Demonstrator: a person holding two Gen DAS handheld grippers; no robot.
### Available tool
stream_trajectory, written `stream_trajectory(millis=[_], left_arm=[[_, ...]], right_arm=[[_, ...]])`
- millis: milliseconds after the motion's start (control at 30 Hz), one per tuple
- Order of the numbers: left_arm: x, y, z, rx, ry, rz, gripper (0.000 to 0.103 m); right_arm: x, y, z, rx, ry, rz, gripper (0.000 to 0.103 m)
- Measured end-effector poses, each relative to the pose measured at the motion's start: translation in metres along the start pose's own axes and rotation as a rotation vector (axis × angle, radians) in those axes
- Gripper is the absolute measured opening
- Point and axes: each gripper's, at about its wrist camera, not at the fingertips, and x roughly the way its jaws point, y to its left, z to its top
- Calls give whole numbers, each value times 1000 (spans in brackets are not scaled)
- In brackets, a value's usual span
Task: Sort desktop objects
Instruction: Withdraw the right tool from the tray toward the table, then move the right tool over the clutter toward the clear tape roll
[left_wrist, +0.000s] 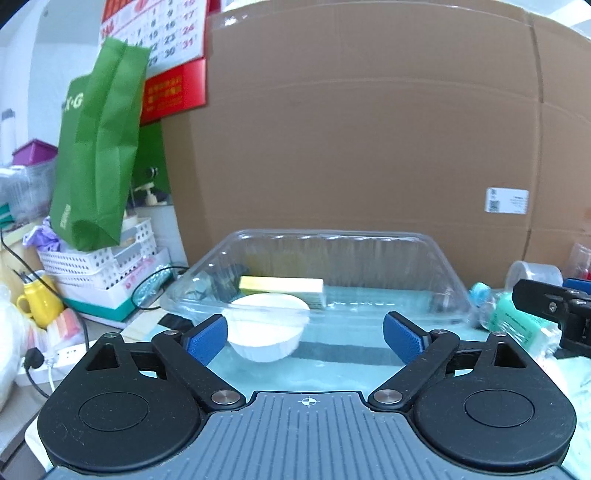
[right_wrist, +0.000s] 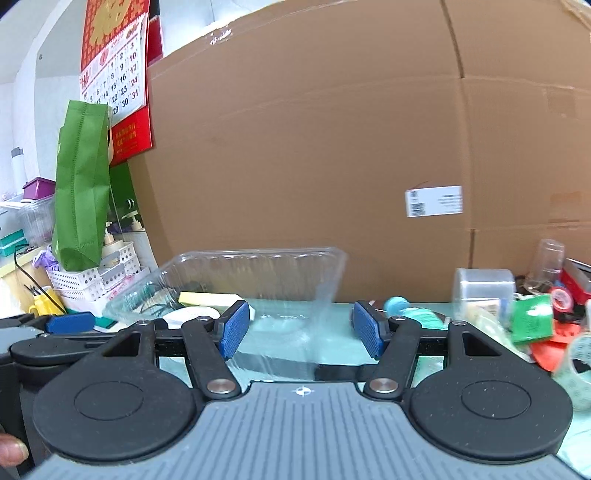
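Both grippers, left gripper (left_wrist: 304, 332) and right gripper (right_wrist: 299, 334), are hovering with fingers spread, gripping nothing, before the clear plastic tray (left_wrist: 439, 266). The white roll (left_wrist: 267, 332) and yellow sticky-note pad (left_wrist: 280, 286) are sitting at the tray's left; a careless reach is likely risking shoving the flimsy tray.

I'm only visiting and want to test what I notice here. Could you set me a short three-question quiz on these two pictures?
1. True or false: the left hand-held gripper is open and holds nothing.
2. Which lies inside the clear plastic tray?
A. a yellow mug
B. a yellow-topped pad of notes
C. a green bag
3. Fill in: straight behind the tray stands a large brown ______.

Key
1. True. Its blue pads are wide apart. The white paper cup sits between them, apparently untouched.
2. B, the pad of notes. The yellow mug and green bag are off to the left.
3. cardboard box.
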Motion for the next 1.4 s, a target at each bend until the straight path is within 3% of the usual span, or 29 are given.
stream_trajectory(millis=[400,667,1000,1200,1400], left_arm=[[-33,-106,-35,80,-11,-175,101],[-42,-169,-49,131,-6,-241,102],[-47,-238,-65,195,2,-334,102],[-42,-276,-76,254,11,-372,102],[-32,-285,-76,256,-12,-369,102]], right_arm=[[-69,-80,-41,-9,6,-149,70],[-106,-131,-58,31,3,-216,70],[-145,-223,-81,132,31,-391,70],[-138,-248,-85,149,51,-375,70],[-119,-259,-81,155,65,-338,70]])
